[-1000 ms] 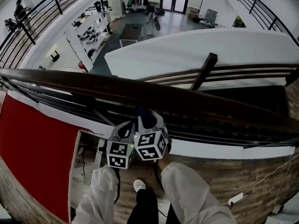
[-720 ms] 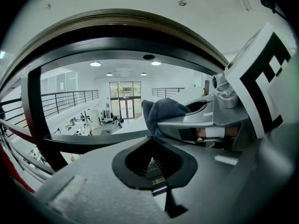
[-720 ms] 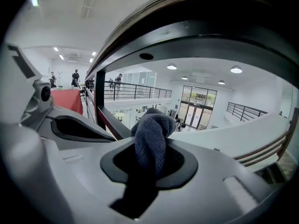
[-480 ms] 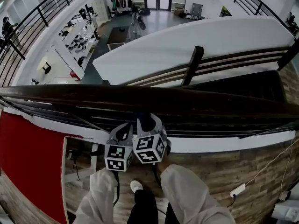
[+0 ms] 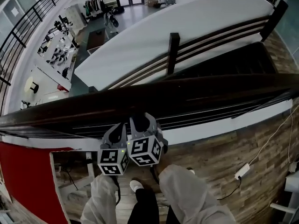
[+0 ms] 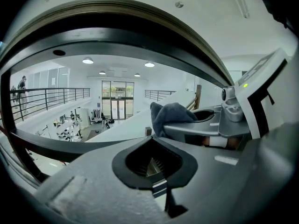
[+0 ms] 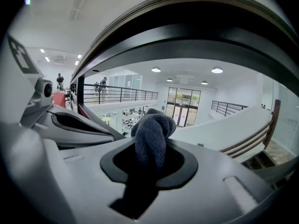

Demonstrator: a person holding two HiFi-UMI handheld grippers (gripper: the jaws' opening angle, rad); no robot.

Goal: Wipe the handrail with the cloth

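Atrium balcony, handrail (image 5: 196, 97), right gripper (image 7: 150, 161) pinching half-hidden cloth (image 7: 152, 130), left gripper (image 6: 152, 164) jaws together, empty

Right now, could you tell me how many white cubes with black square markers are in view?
2: the left gripper's cube sits below the dark wooden handrail; the right gripper's cube is just right of it. None seems hidden.

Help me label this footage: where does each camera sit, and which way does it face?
Head view: on the person's head, looking steeply down over the handrail; white sleeves, left gripper and right gripper show.
Left gripper view: on the left gripper, facing out under the handrail; jaws together, empty.
Right gripper view: on the right gripper, same way; jaws shut on the cloth.
Shared: both gripper views show cloth and handrail.
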